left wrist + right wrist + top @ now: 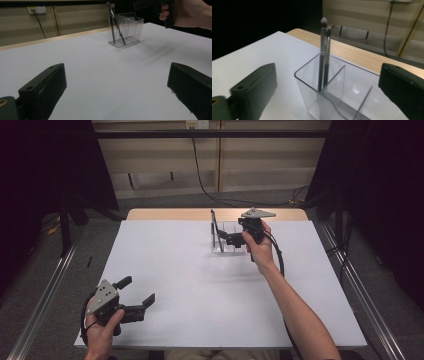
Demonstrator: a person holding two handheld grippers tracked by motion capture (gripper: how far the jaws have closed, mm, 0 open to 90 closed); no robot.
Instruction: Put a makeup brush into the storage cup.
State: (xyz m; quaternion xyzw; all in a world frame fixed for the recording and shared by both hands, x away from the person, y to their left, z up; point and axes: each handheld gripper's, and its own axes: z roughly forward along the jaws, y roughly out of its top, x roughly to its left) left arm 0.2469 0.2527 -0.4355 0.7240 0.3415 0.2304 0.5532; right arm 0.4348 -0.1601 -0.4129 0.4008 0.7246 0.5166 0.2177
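Observation:
A clear acrylic organizer [235, 247] with several compartments stands at the back middle of the white table [200, 300]. Two slim makeup brushes [216, 227] stand in its left end compartment, heads up. My right gripper [226, 238] is open just over the organizer. In the right gripper view its jaws flank the organizer [312, 87] and the brushes [322, 50] without touching them. At the table's front left, my left gripper [137, 290] hovers low, open with nothing in it. The left gripper view looks across bare table toward the organizer [130, 27] and brushes [112, 22].
A strip of wooden tabletop [170, 214] shows behind the white sheet. Dark curtains hang on both sides, and a cable [200, 175] runs down the back wall to the floor. Metal rails [45, 300] line the table's sides. A hand [190, 12] holds the right gripper.

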